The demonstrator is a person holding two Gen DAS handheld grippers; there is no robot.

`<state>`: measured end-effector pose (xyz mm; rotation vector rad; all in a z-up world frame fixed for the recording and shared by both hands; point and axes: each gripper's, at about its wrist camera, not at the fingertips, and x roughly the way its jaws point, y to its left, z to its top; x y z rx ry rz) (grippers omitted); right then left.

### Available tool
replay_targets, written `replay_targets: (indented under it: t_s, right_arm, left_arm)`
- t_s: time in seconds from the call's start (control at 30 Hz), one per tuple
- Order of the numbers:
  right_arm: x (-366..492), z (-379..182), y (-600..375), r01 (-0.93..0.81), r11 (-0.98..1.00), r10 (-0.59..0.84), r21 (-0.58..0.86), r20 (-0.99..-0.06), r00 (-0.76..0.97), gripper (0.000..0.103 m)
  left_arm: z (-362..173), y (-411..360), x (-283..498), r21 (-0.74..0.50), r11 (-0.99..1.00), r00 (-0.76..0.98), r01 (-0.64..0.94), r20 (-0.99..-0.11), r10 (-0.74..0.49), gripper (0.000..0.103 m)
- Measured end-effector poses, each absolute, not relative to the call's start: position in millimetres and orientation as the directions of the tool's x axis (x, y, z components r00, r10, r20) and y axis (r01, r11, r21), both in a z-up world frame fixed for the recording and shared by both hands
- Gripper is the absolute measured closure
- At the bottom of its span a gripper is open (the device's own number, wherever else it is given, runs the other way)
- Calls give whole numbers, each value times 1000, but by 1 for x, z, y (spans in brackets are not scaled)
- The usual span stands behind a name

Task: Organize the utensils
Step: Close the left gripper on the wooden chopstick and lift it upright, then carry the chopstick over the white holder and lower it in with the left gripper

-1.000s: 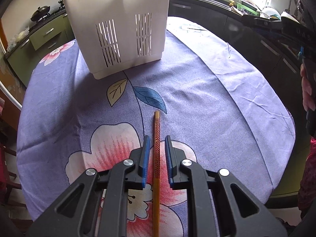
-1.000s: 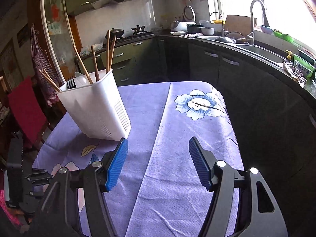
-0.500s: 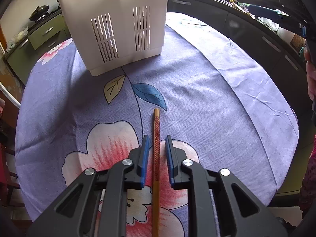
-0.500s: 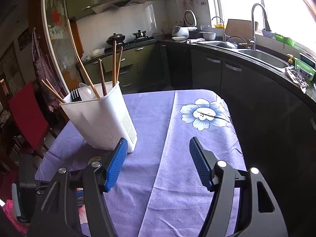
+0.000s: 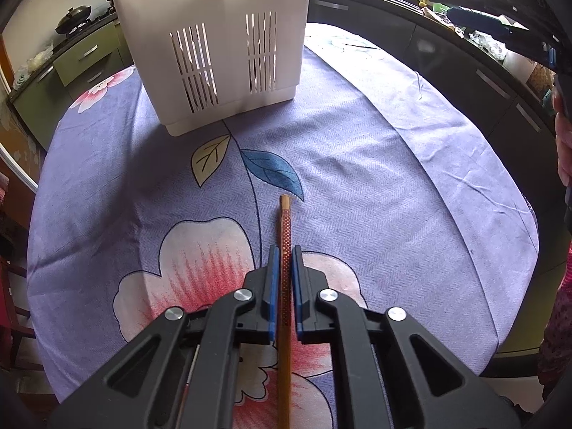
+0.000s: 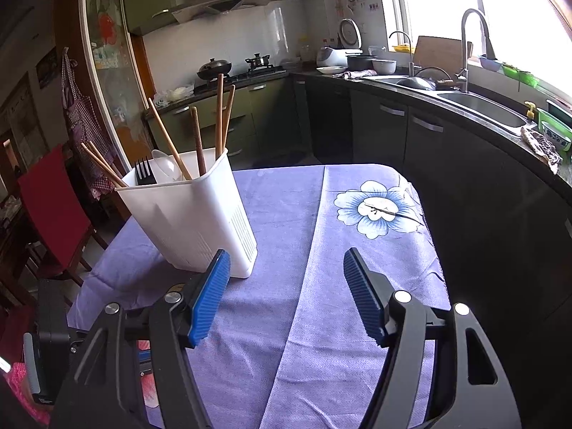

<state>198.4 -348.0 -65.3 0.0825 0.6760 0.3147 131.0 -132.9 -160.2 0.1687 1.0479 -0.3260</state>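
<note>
From the left wrist, the left claw (image 5: 285, 254) pinches a patterned chopstick (image 5: 285, 221) above the purple-clothed tabletop (image 5: 393, 178), the white utensil holder (image 5: 221, 53) beyond. From the right wrist, the right claw (image 6: 286, 275) gapes wide, holding nothing, beside that holder (image 6: 193, 221) stuffed with chopsticks and a fork (image 6: 144, 171).

Lilac cloth (image 5: 357, 164) printed with pink-white flowers and blue and cream leaves; brown chopstick (image 5: 285, 236), red dotted at centre frame; white slotted holder (image 5: 214, 43) at top; blue ribbed pads (image 6: 209, 300); red chair (image 6: 50, 211) at left
</note>
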Motion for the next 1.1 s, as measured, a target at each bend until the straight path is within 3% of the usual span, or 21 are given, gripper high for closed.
replay_targets:
  t_s: [1.1]
  right_arm:
    - [184,-43,-322,-346,928,359,140,-588,725,36]
  left_arm:
    - [-1,-93,104,-48,953,731,299,-631,-261,96]
